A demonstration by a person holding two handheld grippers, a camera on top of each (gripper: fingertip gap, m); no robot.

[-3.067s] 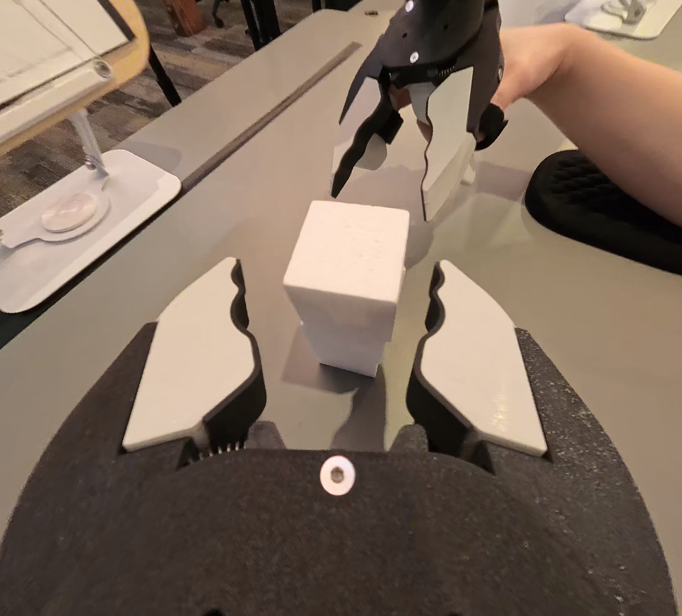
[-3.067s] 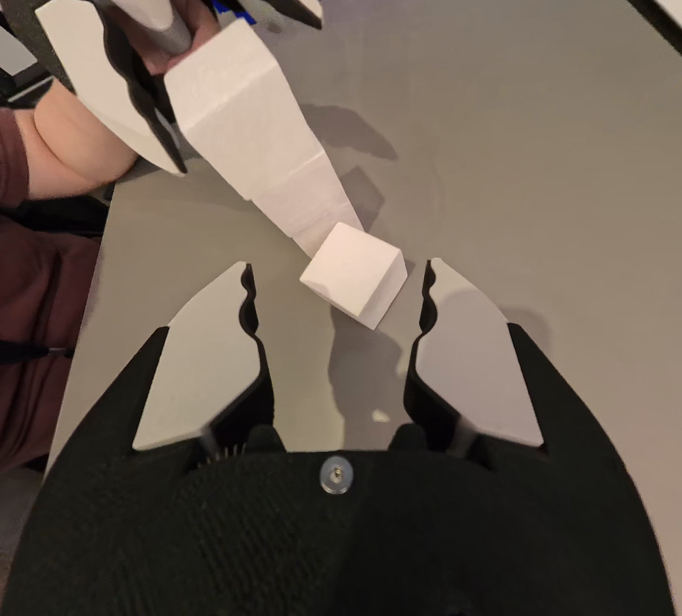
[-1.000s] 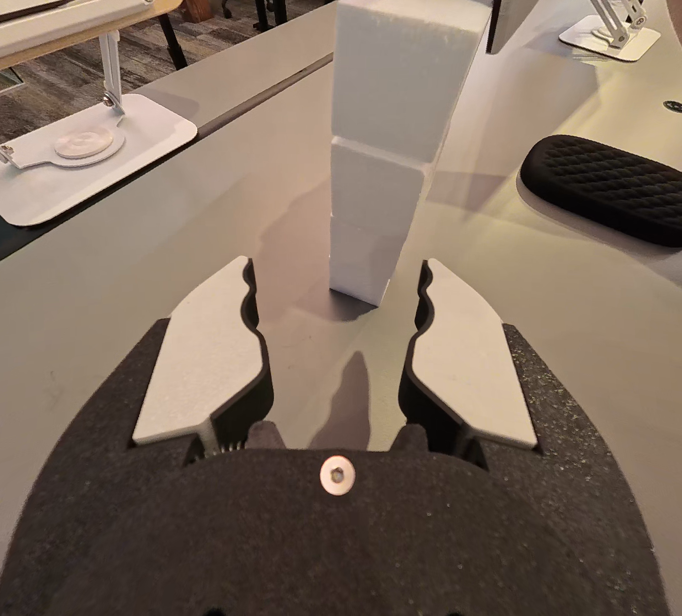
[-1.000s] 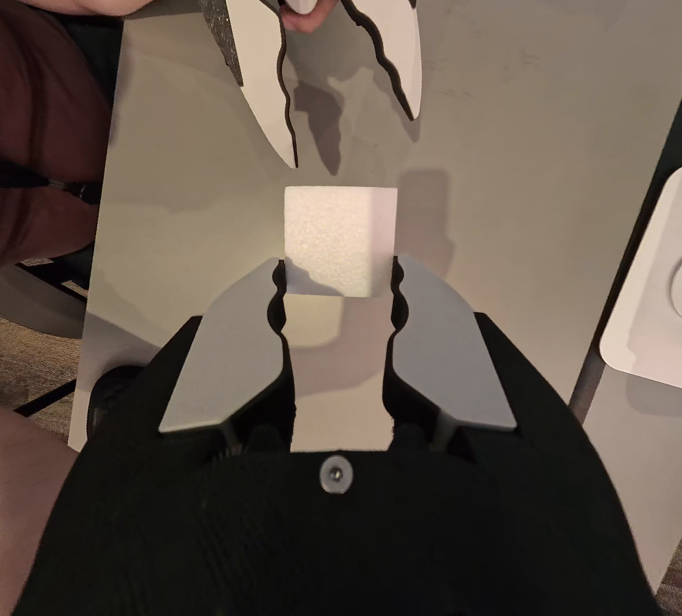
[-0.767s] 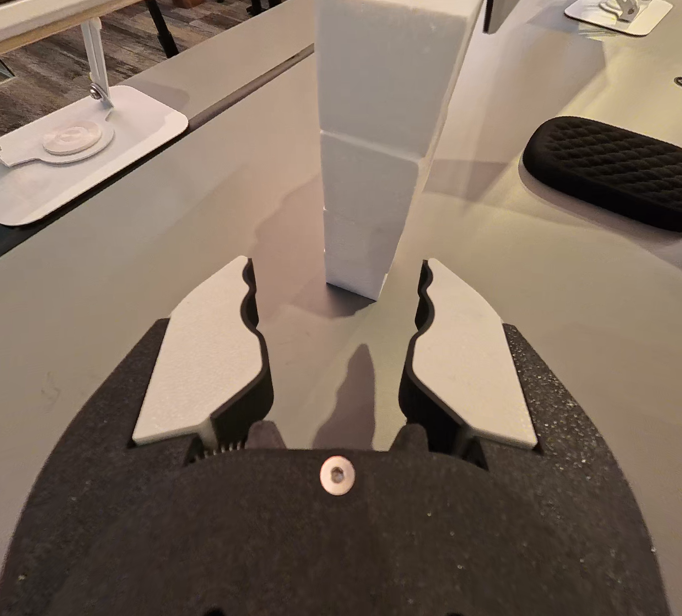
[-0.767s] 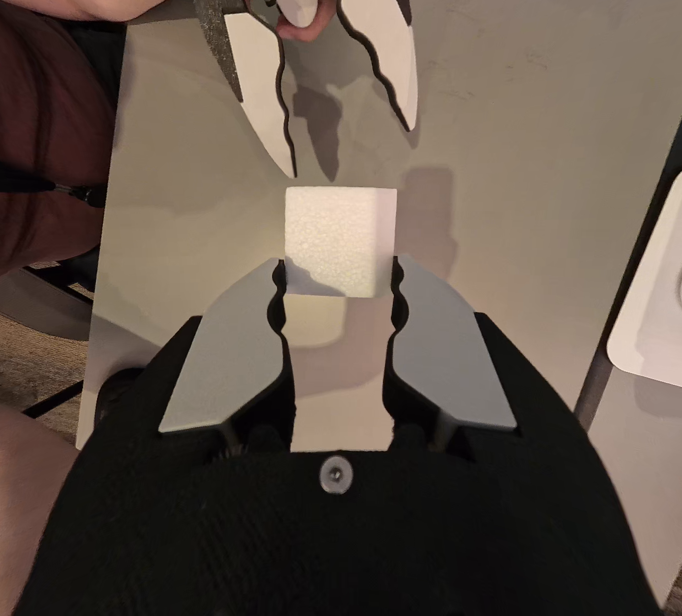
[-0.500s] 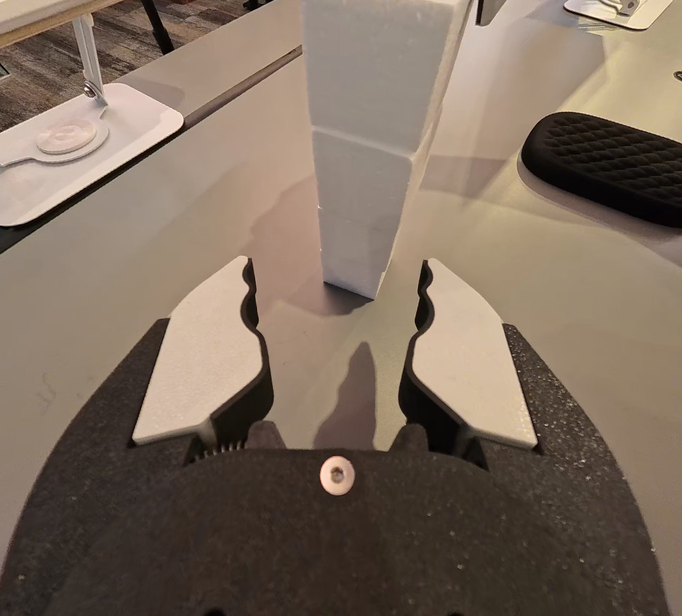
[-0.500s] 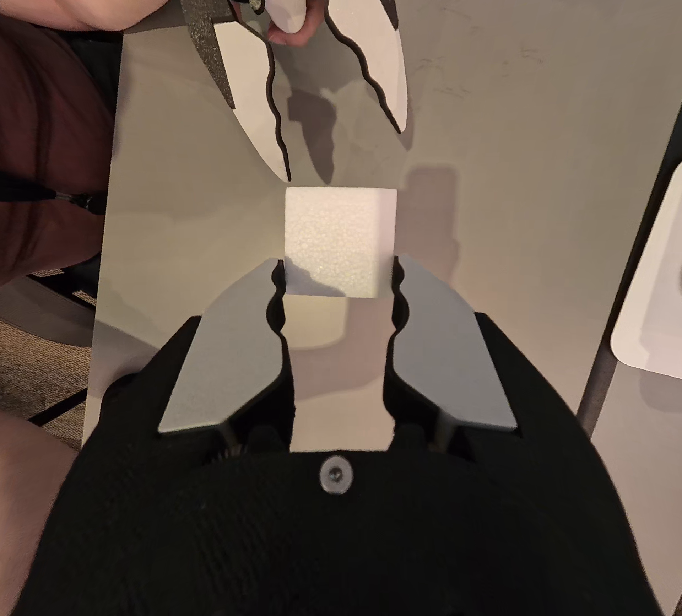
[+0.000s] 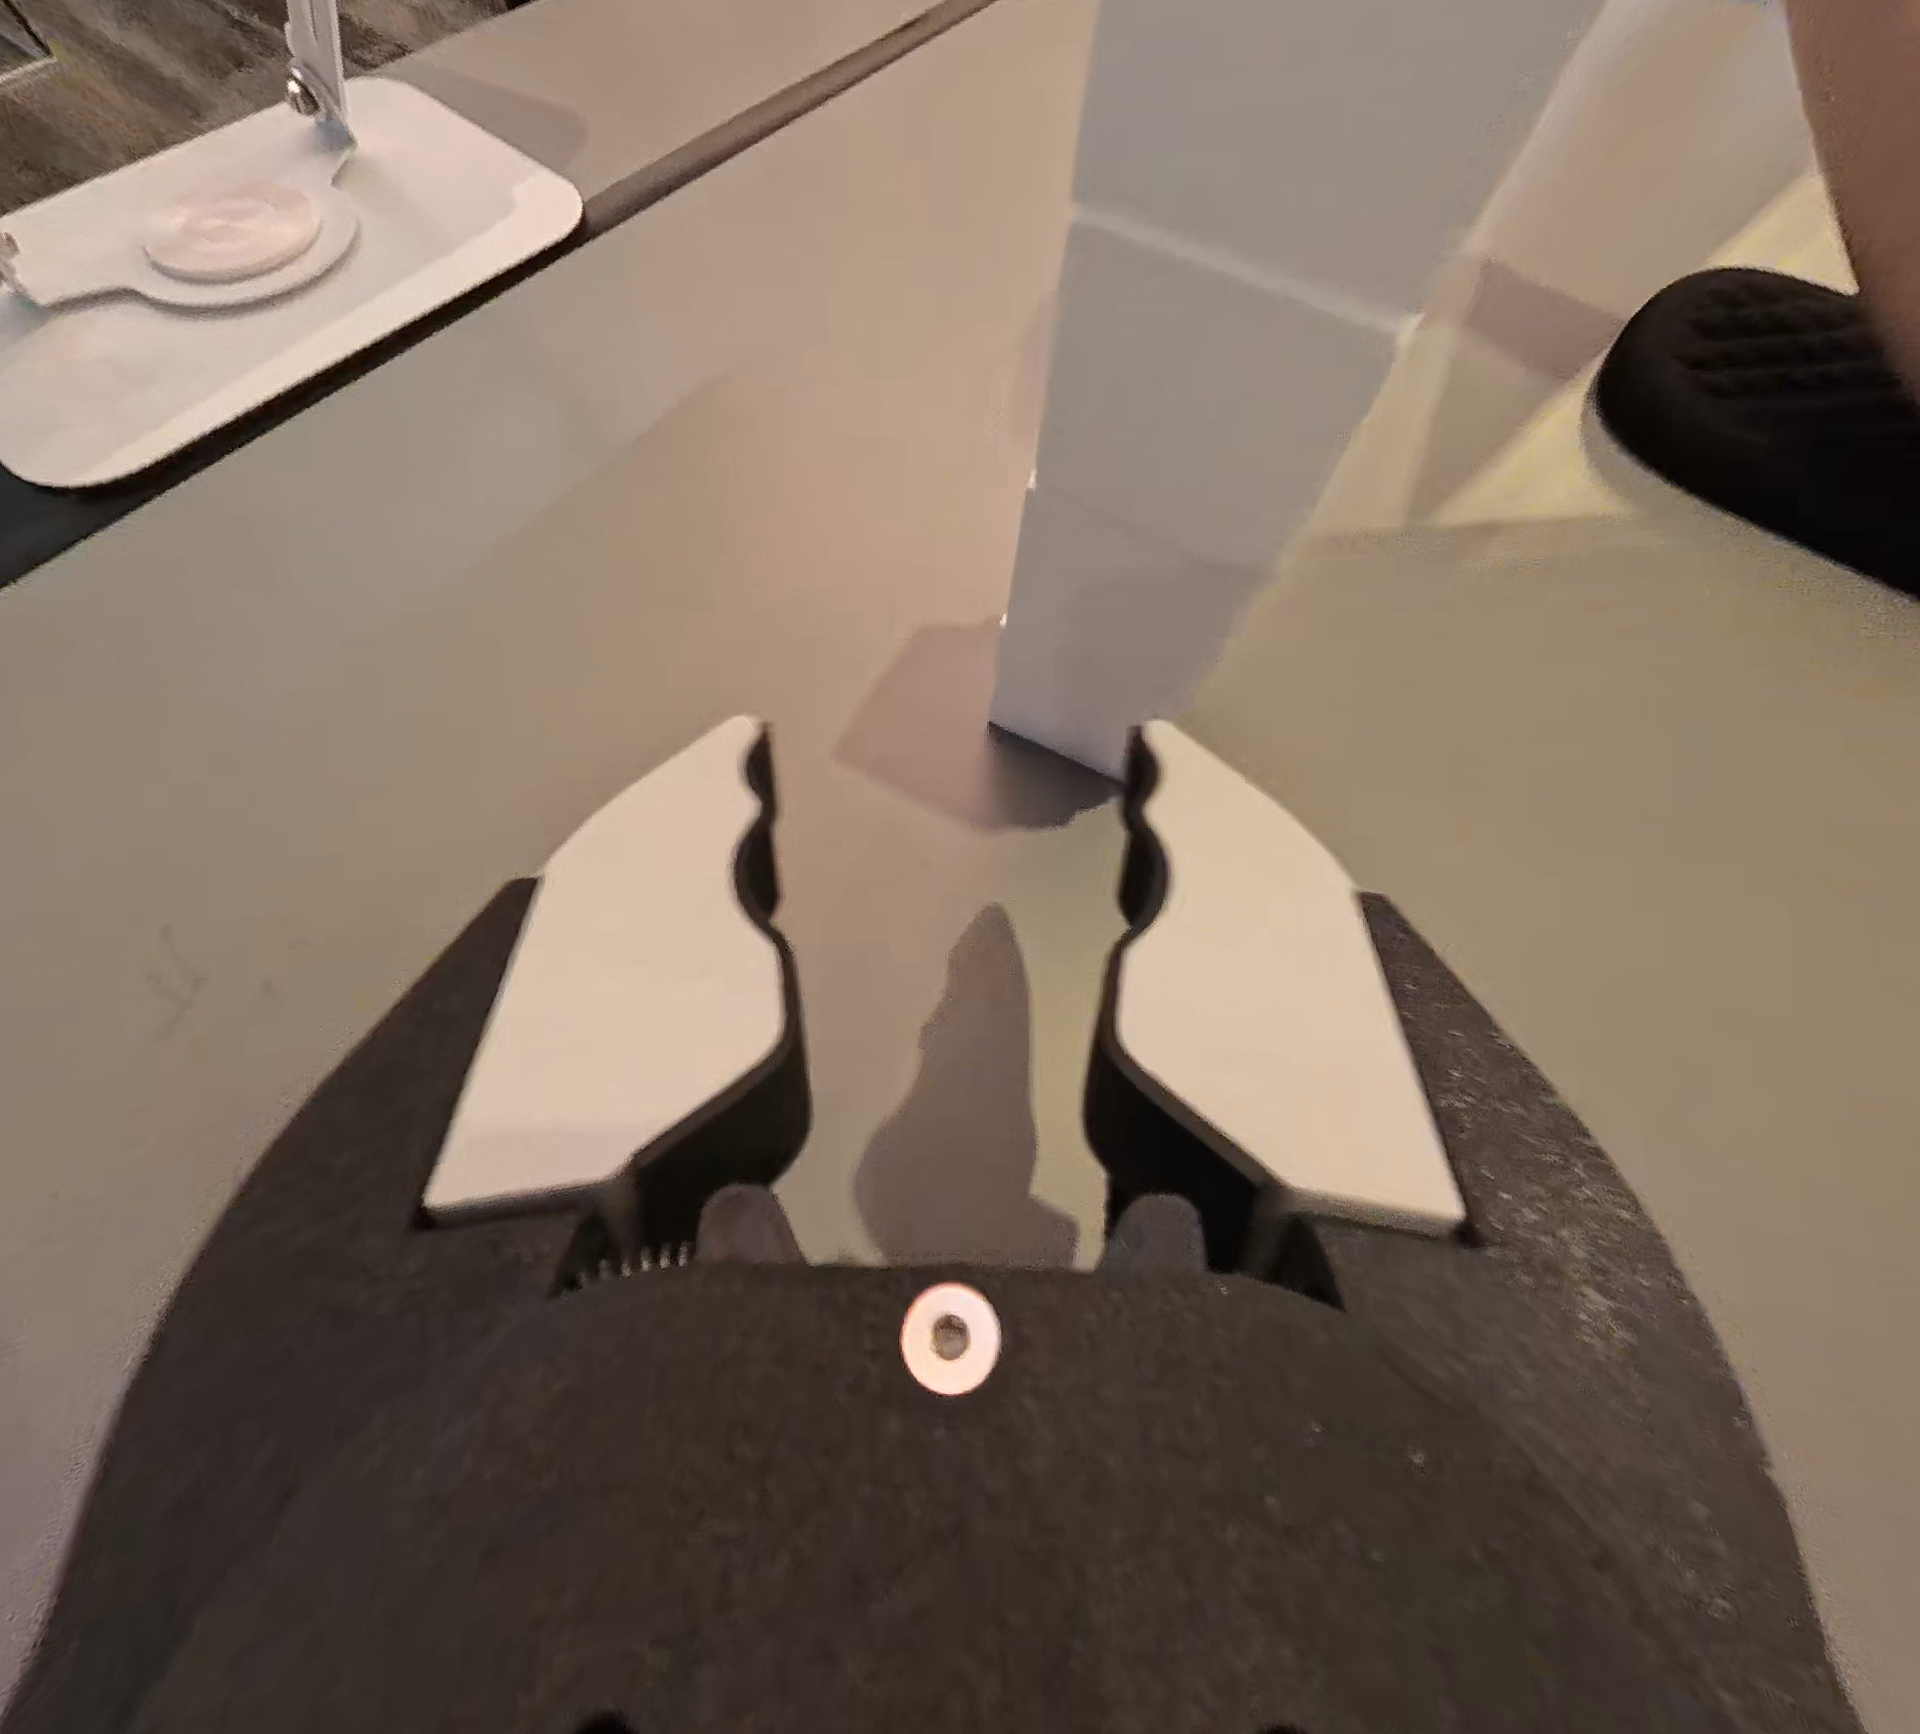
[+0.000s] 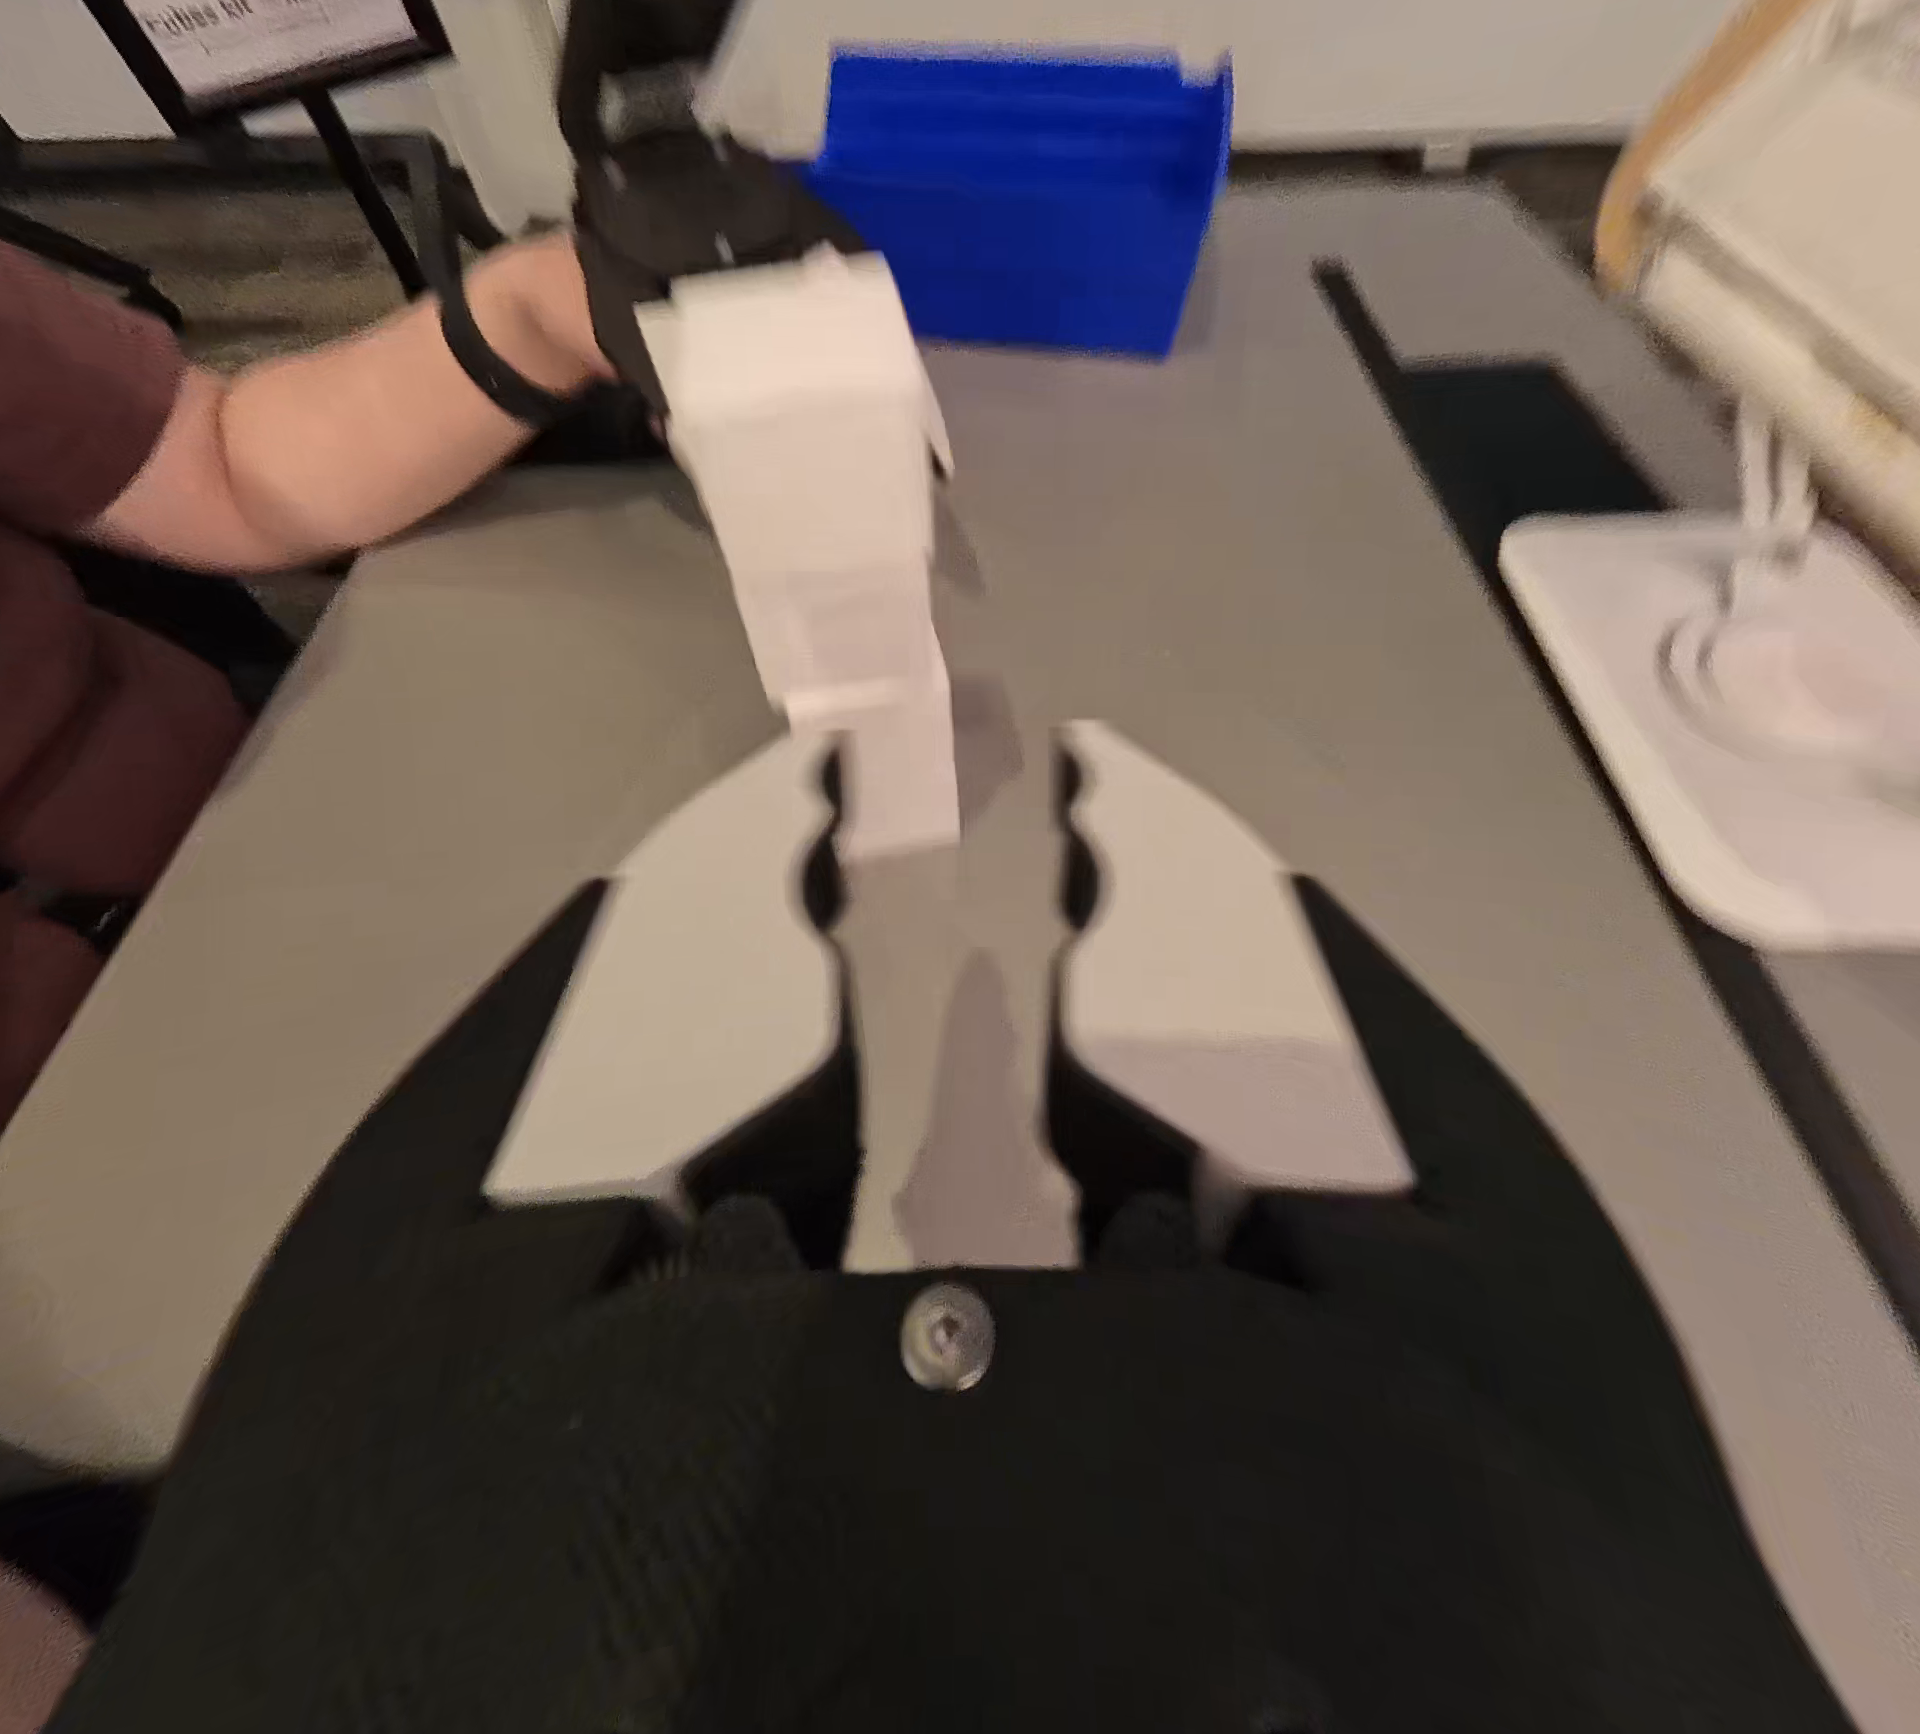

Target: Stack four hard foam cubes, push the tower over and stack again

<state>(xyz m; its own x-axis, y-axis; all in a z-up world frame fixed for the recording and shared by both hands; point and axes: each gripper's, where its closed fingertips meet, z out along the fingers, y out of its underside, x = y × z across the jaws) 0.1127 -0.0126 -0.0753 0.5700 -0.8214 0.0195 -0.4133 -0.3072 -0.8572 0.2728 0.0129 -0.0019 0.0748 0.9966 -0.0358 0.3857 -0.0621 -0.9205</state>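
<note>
Moved: right gripper (image 10: 940, 796) isn't pinching the top cube from above like half a second ago; it's down low near the desk now, looking along it at the tower.
Tower (image 9: 1226, 313): white foam cubes stacked upright on the grey desk (image 9: 520, 645), slightly staggered at the seams. Grainy foam, sharp square edges.
Tower spot: just ahead of both grippers. In the right wrist view the stack (image 10: 831, 562) stands a bit left of the finger gap.
Left gripper (image 9: 945, 749): fingers spread apart, nothing between them, tips just short of the bottom cube.
Right gripper state: jaws parted and empty, wavy black inner edges, flat pale outer plates.
Materials: speckled black gripper bodies, smooth matte desk, quilted black pad (image 9: 1787, 406) on the right, glossy white stand base (image 9: 260, 282) on the left, blue bin (image 10: 1023, 198) at the back.
Hard to see: tower's top is cut off in the left wrist view, so can't count all the cubes there. Right wrist view is motion-blurred; the far gripper (image 10: 675, 230) is mostly hidden behind the tower.
</note>
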